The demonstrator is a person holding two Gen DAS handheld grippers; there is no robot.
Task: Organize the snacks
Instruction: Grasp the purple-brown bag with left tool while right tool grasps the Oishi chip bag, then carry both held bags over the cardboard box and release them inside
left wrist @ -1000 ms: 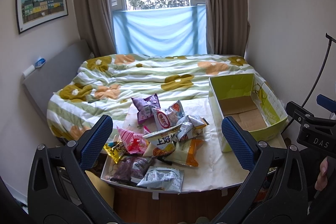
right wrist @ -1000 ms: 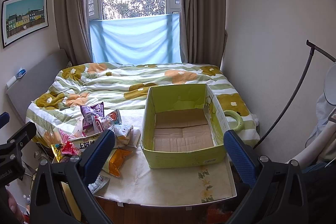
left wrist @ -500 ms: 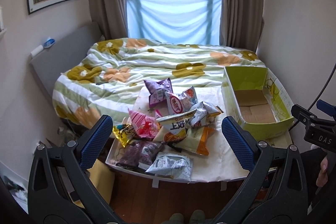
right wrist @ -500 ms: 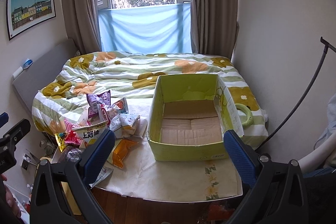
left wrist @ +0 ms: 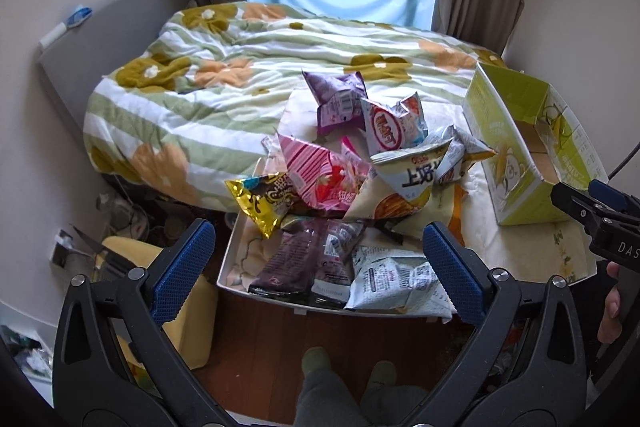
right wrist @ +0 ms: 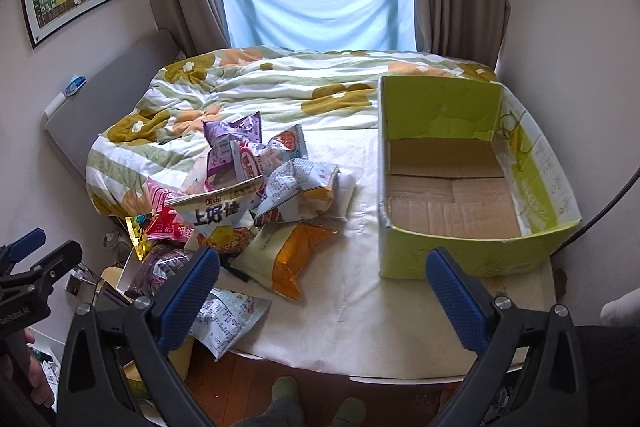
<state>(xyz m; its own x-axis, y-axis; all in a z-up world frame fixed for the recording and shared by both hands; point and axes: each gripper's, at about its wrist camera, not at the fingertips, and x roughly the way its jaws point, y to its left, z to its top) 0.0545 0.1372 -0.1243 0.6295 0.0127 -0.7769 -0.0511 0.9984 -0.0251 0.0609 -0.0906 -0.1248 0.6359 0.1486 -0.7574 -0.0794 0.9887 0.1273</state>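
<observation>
- Over the last second both wrist views have closed in on the white cloth-covered table (right wrist: 360, 307); the heap of crinkled foil and plastic snack bags (left wrist: 352, 179) now fills more of the left wrist view, and the room above it has slid out of frame.
- The left gripper (left wrist: 318, 257) hangs just short of the table's near edge with its blue-padded jaws spread wide and nothing between them. The dark purple glossy packet (left wrist: 296, 259) and the pale grey printed packet (left wrist: 394, 277) lie nearest, at about 12 o'clock between the pads.
- The right gripper (right wrist: 322, 285) is likewise wide apart and empty, pointing at the bare cloth between the heap and the box.
- The empty yellow-green cardboard box (right wrist: 460, 251) stands open-topped at about 1 o'clock in the right wrist view, well apart from the heap, with only its brown floor flaps showing.
- The heap sits at 10 to 11 o'clock in that view; an orange and cream pouch (right wrist: 288, 259) lies closest to the box.
- My reading: nothing is sorted yet, and the approach suggests a first pick from the near edge of the heap is the step in hand.
- Bags overlap loosely, so lifting one may drag or tip its neighbours off the table edge.
</observation>
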